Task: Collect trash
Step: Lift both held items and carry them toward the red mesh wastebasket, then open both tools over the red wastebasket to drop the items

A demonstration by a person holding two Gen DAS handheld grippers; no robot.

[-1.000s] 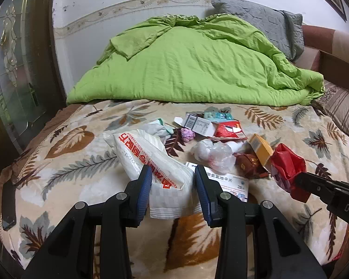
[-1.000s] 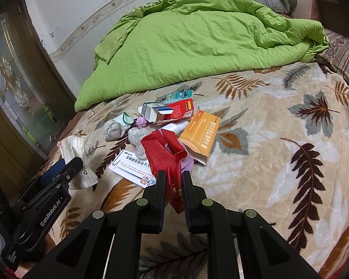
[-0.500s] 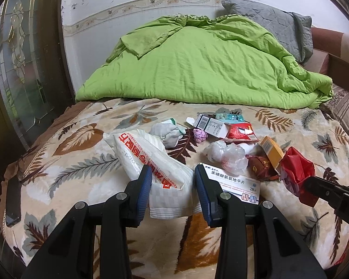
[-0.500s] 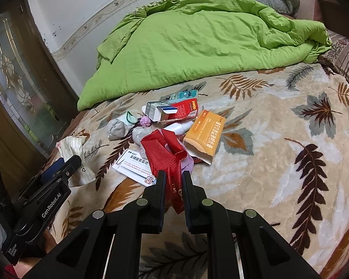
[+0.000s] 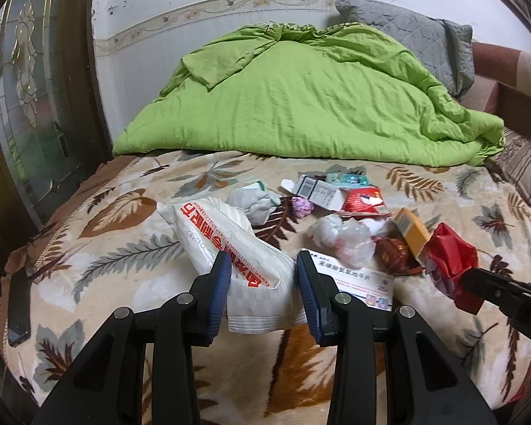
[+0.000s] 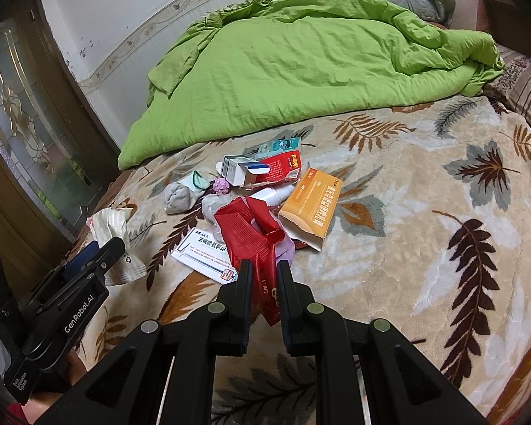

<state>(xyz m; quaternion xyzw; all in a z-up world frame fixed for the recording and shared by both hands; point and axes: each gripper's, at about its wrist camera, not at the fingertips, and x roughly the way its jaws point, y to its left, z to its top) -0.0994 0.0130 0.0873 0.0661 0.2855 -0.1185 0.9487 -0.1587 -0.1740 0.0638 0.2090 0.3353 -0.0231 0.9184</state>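
My left gripper is shut on a white plastic bag with red lettering, held over the leaf-patterned bed cover. It also shows in the right wrist view. My right gripper is shut on a red plastic bag, which also shows in the left wrist view. A trash pile lies ahead: an orange box, a white leaflet, a red packet, a white carton, a crumpled clear bag, a grey cloth wad, a purple ball.
A green duvet is heaped at the back of the bed, with a grey pillow behind it. A dark wooden glass-panelled door stands at the left. A dark phone-like slab lies at the bed's left edge.
Both grippers have drawn back and up slightly with their bags still held. The trash pile on the bed has not moved.
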